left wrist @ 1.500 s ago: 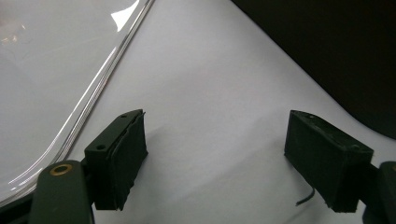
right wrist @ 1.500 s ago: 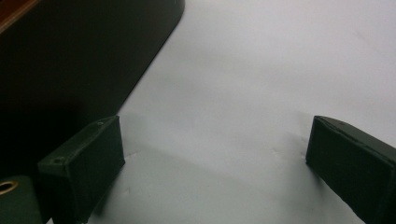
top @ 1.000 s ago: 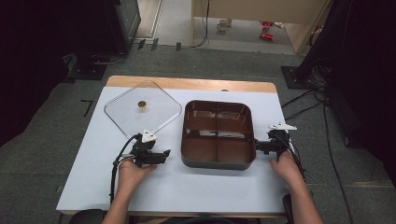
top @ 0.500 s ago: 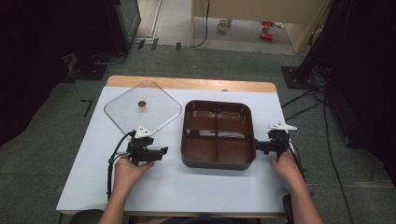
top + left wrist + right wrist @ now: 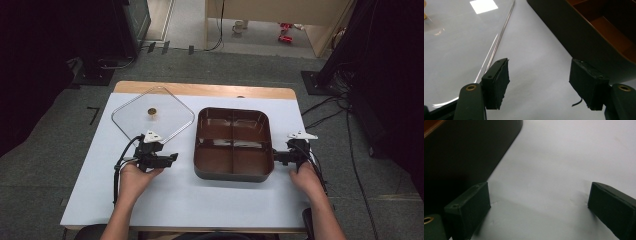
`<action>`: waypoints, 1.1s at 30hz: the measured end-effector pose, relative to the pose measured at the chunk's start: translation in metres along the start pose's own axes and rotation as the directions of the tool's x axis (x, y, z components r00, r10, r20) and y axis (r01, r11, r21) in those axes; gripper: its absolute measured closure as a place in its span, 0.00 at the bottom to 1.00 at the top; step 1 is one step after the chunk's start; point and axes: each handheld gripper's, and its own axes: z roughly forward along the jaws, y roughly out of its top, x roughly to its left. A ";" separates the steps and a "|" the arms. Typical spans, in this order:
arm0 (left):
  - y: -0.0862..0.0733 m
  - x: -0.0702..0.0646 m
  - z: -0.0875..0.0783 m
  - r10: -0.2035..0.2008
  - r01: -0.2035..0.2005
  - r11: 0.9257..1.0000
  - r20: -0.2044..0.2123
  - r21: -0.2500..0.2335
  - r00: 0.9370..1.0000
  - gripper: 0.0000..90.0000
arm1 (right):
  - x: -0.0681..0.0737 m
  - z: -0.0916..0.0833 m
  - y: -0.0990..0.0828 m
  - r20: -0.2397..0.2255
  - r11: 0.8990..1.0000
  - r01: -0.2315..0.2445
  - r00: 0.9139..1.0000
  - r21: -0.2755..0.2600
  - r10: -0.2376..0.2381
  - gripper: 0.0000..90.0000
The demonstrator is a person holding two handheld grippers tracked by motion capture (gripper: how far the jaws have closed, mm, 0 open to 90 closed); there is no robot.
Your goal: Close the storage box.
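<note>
We are narrowing the empty left gripper [image 5: 172, 159] between clear lid [image 5: 152, 117] and 4-compartment brown tray [image 5: 233, 142]; right gripper [image 5: 276, 157] is waiting open, seemingly just beside the tray; approach the lid edge low.

Grey carpet floor [image 5: 200, 65], dark equipment racks [image 5: 75, 35] around.

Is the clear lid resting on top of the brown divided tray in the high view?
No, the clear lid lies flat on the table left of the tray.

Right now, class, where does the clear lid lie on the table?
In the high view, the clear lid lies flat at the table's far left, beside the brown tray, just beyond the left gripper.
</note>
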 end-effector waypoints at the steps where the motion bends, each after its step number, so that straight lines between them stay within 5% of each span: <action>1: 0.000 0.000 0.000 0.000 0.000 1.000 0.000 0.000 1.000 0.36 | 0.000 0.000 0.000 0.000 1.000 0.000 1.000 0.000 0.000 0.04; 10: 0.012 0.007 -0.001 -0.002 0.001 1.000 0.040 0.011 0.999 0.38 | 0.000 0.000 0.000 0.001 1.000 0.002 1.000 0.001 -0.002 0.04; 33: 0.046 0.032 0.004 0.007 -0.008 1.000 0.042 0.003 0.999 0.38 | 0.000 0.000 0.000 0.003 1.000 0.005 1.000 0.001 -0.005 0.04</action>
